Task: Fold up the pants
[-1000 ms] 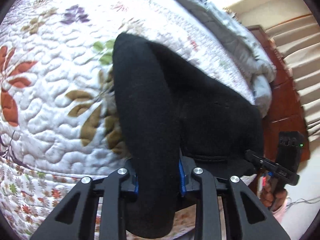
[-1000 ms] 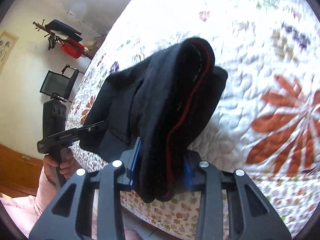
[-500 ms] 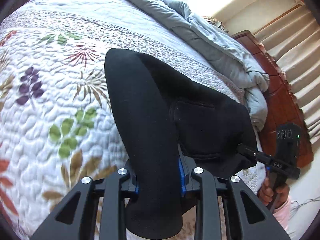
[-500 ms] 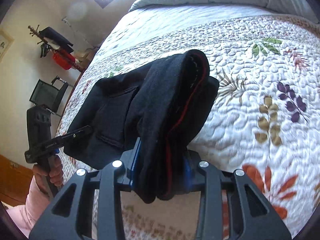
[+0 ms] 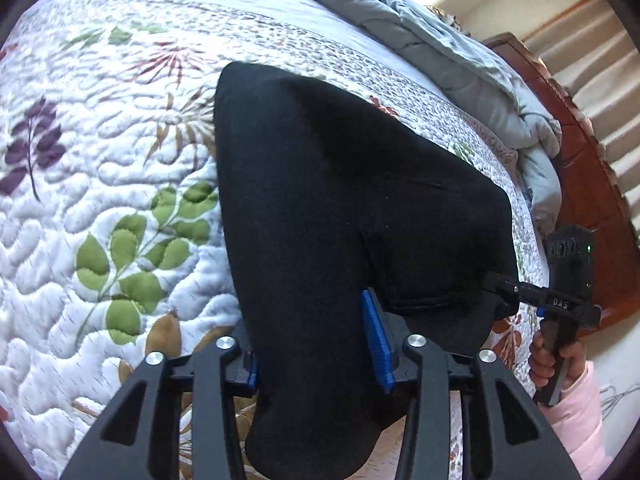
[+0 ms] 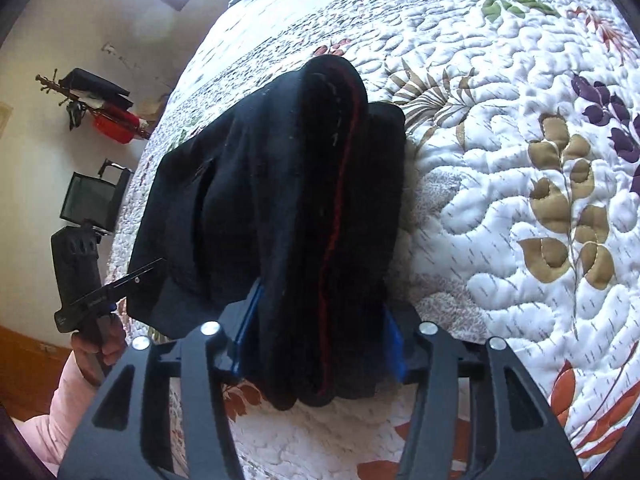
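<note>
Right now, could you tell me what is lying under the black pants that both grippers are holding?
Under the black pants lies the floral quilt, its leaf pattern showing around them. The left gripper and right gripper clamp the near edge. The quilt directly beneath is covered.

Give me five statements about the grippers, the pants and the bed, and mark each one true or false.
1. The left gripper is shut on the black pants. True.
2. The right gripper is open, holding nothing. False: it is also shut on the pants.
3. The pants lie over a floral quilt. True.
4. A red line of stitching runs along the fabric in the right gripper. True.
5. The grey blanket covers the pants. False: it is bunched up beyond them.
</note>
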Demonstrator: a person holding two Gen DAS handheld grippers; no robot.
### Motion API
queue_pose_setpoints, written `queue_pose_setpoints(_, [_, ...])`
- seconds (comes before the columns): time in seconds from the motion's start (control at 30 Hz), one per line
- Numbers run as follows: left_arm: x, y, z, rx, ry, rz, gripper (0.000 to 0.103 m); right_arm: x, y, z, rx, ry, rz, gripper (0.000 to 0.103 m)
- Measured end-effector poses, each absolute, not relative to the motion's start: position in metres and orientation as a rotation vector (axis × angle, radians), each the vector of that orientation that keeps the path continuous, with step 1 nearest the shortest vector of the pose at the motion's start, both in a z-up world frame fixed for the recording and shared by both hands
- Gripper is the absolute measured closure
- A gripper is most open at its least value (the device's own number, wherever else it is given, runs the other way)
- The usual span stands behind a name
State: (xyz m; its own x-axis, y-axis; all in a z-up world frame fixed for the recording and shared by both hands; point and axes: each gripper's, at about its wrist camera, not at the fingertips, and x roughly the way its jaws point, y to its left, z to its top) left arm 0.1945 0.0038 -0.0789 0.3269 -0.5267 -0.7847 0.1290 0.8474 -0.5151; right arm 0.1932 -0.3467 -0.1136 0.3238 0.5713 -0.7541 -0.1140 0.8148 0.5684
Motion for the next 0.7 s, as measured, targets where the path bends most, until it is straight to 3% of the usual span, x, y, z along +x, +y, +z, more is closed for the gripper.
queue_pose_setpoints(0.13, [0.185, 0.008, -0.071, -0.354, 1.167, -0.39, 0.04, 0.18, -0.344, -0.1, 0.391, 1.147, 0.403, 0.029])
queue_pose_setpoints(0.33, [0.145, 0.01, -0.036, -0.183, 1.166, -0.237, 0.039, 0.145, -0.34, -0.061, 0.217, 1.115, 0.177, 0.03])
queue_pose_setpoints(0.53, [0.121, -0.022, -0.009, -0.089, 1.121, -0.199, 0.039, 0.133, -0.316, -0.033, 0.234, 1.054, 0.234, 0.04])
queue_pose_setpoints(0.7, [0.131, -0.035, -0.03, -0.074, 1.165, -0.17, 0.039, 0.151, -0.292, -0.05, 0.203, 1.121, 0.22, 0.048])
